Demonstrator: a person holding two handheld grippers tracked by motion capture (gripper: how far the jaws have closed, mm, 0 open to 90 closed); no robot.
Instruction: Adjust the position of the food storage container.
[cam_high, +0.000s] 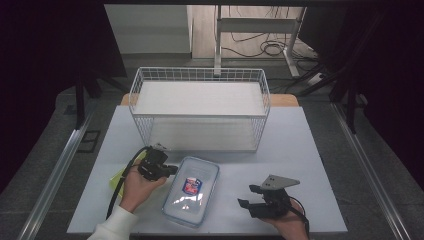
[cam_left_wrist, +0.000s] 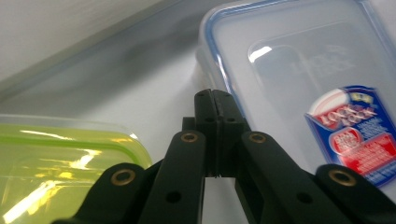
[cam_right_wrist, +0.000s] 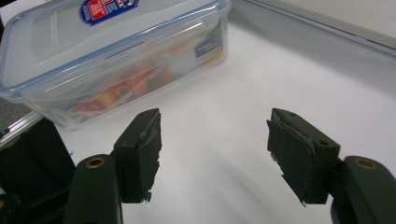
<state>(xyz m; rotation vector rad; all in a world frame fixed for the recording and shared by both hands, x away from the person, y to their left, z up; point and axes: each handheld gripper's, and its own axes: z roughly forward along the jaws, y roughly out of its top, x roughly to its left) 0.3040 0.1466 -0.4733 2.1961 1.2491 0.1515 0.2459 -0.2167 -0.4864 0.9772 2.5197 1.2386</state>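
Clear lidded box (cam_high: 191, 190) between both hand-held grippers, bare table (cam_high: 310, 165) rightward.

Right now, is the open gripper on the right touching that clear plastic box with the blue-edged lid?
Apart. The right gripper view shows the right gripper open over bare white table, with the clear box lying beyond its fingertips. The high view shows table between them too.

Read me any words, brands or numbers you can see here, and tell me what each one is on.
"LOCK & LOCK", blurred but just legible: red and blue sticker on the clear container's lid.
Sticker's smaller print: too blurred to read.
Label on the container's side wall: too small to read.
Green lid: no text.
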